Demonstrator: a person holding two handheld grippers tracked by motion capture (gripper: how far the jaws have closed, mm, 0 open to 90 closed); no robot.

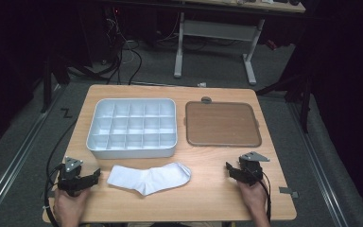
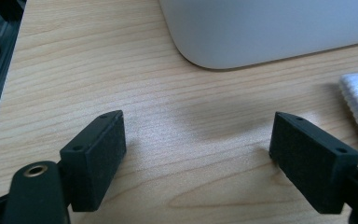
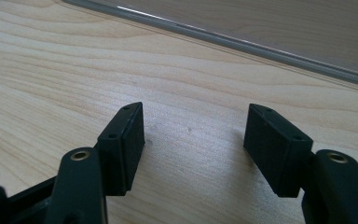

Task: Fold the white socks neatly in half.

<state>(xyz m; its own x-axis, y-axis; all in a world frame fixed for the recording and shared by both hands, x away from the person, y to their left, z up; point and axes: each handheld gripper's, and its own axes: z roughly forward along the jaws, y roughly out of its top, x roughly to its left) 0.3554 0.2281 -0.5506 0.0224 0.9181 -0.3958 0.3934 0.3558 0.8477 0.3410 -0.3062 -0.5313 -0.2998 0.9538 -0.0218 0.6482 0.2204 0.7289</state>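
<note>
High view: a person seated at the near edge of a light wooden table (image 1: 217, 198) holds a black two-jaw gripper in each hand, the left gripper (image 1: 96, 176) near the near left corner and the right gripper (image 1: 228, 168) toward the near right edge, both resting low on the tabletop. Both tools stand with jaws spread wide and nothing between them; the left gripper view and the right gripper view each show bare wood grain between the pads. A white ankle sock (image 1: 149, 178) lies flat and slightly bent on the near middle of the table, between the two grippers, just beside the left one and farther from the right. Behind it, toward the far left, sits a white plastic organiser tray with a grid of small compartments (image 1: 131, 150), all of them apparently empty, and to its right a brown flat lid with a grey rim (image 1: 222, 124). The likely work is to pick up the sock, and the risk lies in the cloth: thin fabric lying flush on wood may slip out from under the pads, or a single pinch may lift one layer and leave the rest dragging against the tray's near wall.
</note>
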